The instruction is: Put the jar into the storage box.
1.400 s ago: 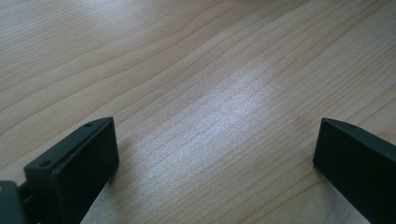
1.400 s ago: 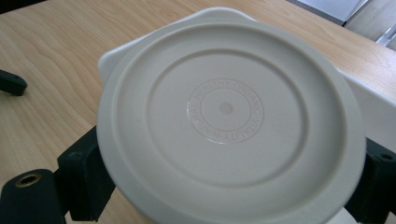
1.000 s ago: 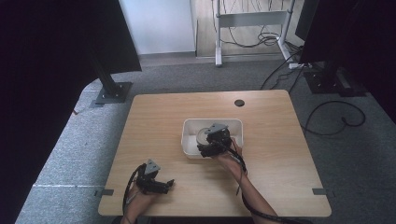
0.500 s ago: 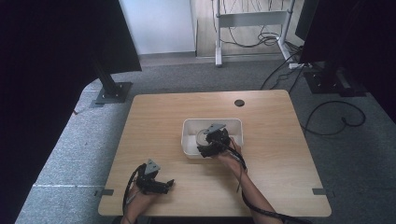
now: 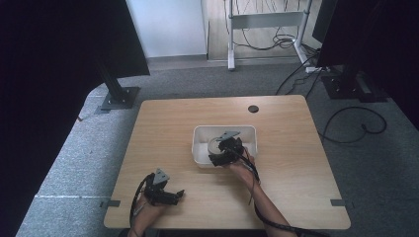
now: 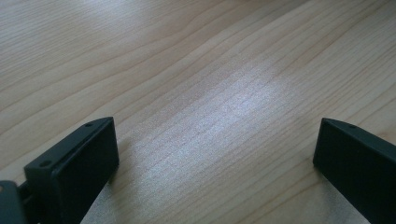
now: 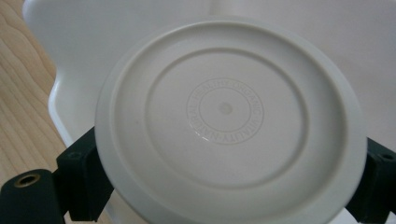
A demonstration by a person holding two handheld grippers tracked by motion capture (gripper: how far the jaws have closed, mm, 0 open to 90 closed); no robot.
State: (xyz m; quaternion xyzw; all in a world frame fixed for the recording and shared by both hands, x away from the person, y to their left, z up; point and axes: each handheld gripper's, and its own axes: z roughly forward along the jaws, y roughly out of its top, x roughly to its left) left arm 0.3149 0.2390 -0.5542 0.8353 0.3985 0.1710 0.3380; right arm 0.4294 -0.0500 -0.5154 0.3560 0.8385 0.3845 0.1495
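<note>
Item: round white lid (image 7: pixel 231 123) — plastic, concentric ridges, embossed ring of lettering at centre, too faint to read in full. Location: over the white tub (image 5: pixel 200 148), which sits just right of the table's (image 5: pixel 163 123) middle, nearer the front edge than the back; in the high view the lid (image 5: pixel 215 145) lies at the tub's left half. Right gripper (image 5: pixel 223 153): comes in over the tub's front rim, jaws clamped on the lid at opposite edges, one at the lower left and one at the lower right of the right gripper view; lid face turned toward the camera, tub wall (image 7: pixel 74 56) behind it. Whether the lid rests on the tub floor or hangs clear of it — cannot tell. Left gripper (image 5: pixel 170 196): near the front-left corner of the table, well apart from the tub, jaws wide apart over bare wood (image 6: pixel 201 93), holding nothing. Step in hand, by judgement: lid gripped at the tub, either abt to be lifted out or abt to be let go inside; pics don't settle which. Next move calls for: if lifting, a straight rise w/ grip kept firm, as thin rim edges could slip or tilt; clear the front rim before carrying sideways. If releasing, lower till flat, then open. Left gripper idle, free to steady the tub if it shifts.
</note>
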